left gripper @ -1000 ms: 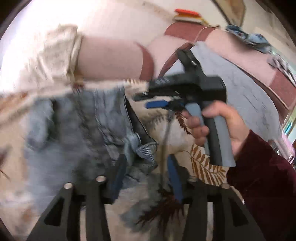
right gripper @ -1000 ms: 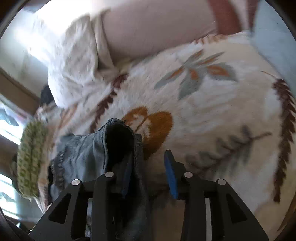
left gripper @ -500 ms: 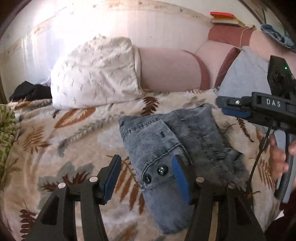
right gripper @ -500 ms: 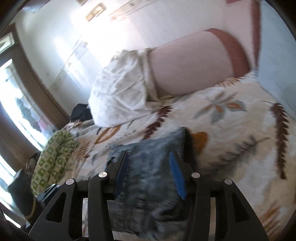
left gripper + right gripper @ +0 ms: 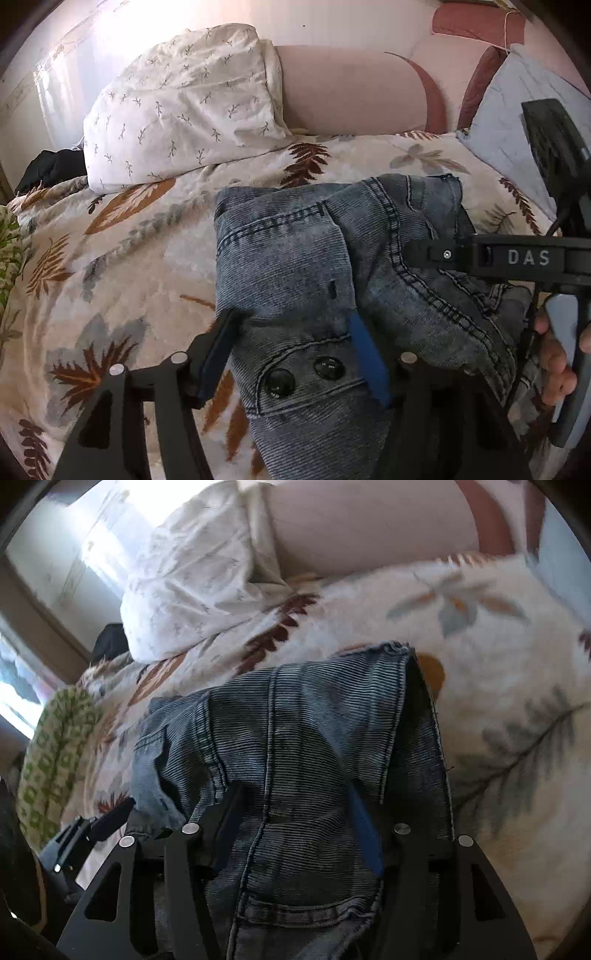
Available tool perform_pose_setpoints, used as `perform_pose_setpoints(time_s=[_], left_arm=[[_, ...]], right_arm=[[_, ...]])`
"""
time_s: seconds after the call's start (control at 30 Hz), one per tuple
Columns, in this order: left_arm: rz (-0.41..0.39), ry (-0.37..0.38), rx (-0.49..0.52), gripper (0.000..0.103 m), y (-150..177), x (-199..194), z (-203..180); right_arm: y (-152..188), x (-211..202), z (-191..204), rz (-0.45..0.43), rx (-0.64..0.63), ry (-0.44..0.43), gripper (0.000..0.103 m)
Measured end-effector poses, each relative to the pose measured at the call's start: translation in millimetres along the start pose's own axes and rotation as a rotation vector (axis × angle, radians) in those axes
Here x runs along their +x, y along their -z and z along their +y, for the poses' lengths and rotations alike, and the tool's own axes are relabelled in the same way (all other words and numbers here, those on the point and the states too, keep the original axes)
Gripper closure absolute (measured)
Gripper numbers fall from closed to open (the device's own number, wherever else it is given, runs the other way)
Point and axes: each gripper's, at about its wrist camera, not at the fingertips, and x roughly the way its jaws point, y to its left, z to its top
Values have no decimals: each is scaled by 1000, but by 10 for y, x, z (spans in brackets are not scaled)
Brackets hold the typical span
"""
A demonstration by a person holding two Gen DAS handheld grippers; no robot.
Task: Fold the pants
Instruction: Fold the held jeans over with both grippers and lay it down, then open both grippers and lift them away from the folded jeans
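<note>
Blue-grey denim pants lie folded into a thick bundle on the leaf-print bedspread. Two dark buttons on the waistband face my left gripper, which is open with its fingers straddling the near end of the bundle. My right gripper is open too, low over the pants, its fingers spread across the folded leg. It also shows in the left wrist view, its body at the right edge, held by a hand.
A white patterned pillow and a pink bolster lie behind the pants. A grey-blue cushion sits at the back right. A green patterned cloth lies at the bed's left edge.
Both grippers swung up and back from close over the pants, then settled low over the folded bundle. The pants went from a loose heap to a folded bundle. Both grippers stayed open.
</note>
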Motion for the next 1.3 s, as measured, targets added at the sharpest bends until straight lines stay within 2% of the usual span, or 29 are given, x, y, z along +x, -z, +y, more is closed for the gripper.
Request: perform_pose_setpoints(time_s=[0.1, 0.13, 0.27, 0.37, 0.5, 0.6, 0.73, 0.9, 1.03, 1.3], left_arm=[[7, -18, 6, 32, -8, -4, -27], [8, -23, 1, 27, -21, -21, -20], [-8, -18, -77, 19, -5, -256, 107], [-51, -75, -86, 11, 31, -562, 157], [-178, -153, -39, 0, 96, -1089, 202], [-249, -181, -14, 0, 145, -1433, 214], [-310, -194, 18, 0, 182, -1818, 188], [-388, -197, 24, 0, 224, -2257, 172], [-417, -200, 33, 0, 281, -2568, 150], [-503, -232, 5, 0, 396, -3222, 160]], right_arm=[[13, -13, -13, 2, 1, -5, 48], [21, -28, 2, -4, -4, -1, 48], [105, -249, 109, -32, 12, 38, 45], [193, -529, 252, -106, -24, 36, 42], [421, -1070, 499, -285, -96, 102, 32], [663, -1394, 614, -399, -98, 103, 26], [950, -1682, 694, -485, -67, 92, 23], [1259, -2053, 876, -631, -118, 161, 22], [1468, -2329, 909, -754, -95, 167, 14], [1917, -2646, 921, -786, -63, 183, 14]])
